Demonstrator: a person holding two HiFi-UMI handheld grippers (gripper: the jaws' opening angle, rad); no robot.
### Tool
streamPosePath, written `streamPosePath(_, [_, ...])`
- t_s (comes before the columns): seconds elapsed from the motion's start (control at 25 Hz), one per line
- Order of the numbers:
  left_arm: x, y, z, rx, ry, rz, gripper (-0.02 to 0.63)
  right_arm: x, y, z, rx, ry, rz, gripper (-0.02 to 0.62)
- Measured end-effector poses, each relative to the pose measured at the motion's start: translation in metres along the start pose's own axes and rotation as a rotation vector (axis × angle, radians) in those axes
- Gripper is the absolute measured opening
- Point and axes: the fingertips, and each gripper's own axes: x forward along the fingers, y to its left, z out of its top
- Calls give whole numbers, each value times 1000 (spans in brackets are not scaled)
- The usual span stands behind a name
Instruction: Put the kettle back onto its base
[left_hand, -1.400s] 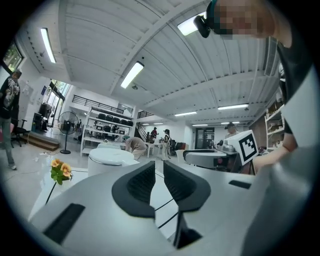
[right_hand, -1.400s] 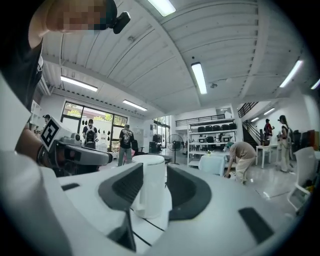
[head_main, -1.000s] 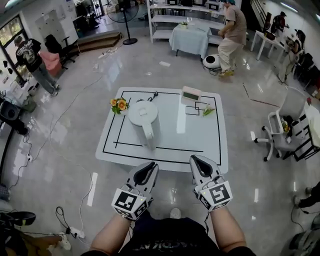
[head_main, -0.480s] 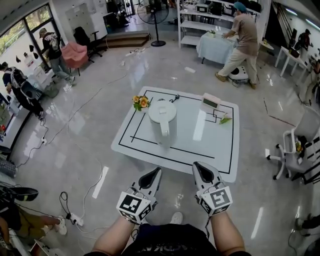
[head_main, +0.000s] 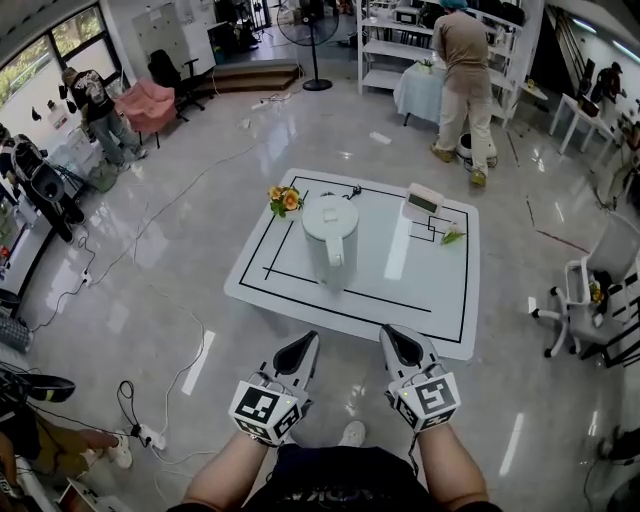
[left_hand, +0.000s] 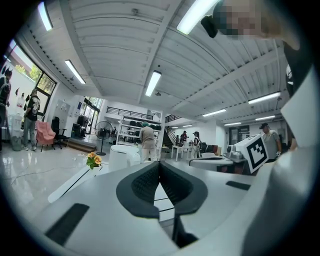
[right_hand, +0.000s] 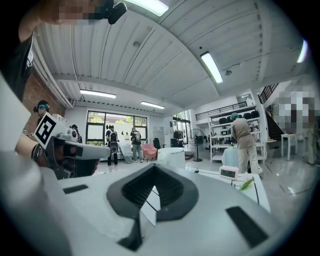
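A white kettle (head_main: 330, 233) stands upright on the white table (head_main: 420, 300), left of the middle, its handle toward me. A black cord (head_main: 349, 191) lies just behind it; no separate base shows. My left gripper (head_main: 303, 347) and right gripper (head_main: 394, 338) hover side by side short of the table's near edge, both shut and empty, pointing level at the table. The left gripper view has the kettle (left_hand: 124, 155) far ahead beyond the left gripper (left_hand: 160, 163). In the right gripper view the kettle (right_hand: 171, 155) stands beyond the right gripper (right_hand: 154, 168).
Orange flowers (head_main: 285, 200) lie at the table's far left corner, a small digital clock (head_main: 421, 204) and a green leaf (head_main: 451, 237) at the far right. A person (head_main: 464, 70) stands by shelves behind. Cables (head_main: 150, 436) trail on the floor at left; a chair (head_main: 585, 295) is at right.
The head view has swung, so the table sits higher and further right in the picture. Both grippers have shifted a little and stay short of the table edge. The person at the back has stepped left.
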Motion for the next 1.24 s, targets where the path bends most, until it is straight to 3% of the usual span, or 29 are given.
streamPosePath(1.24, [-2, -41, 0, 13, -13, -1, 5, -37, -7, 1, -10, -14, 17, 2])
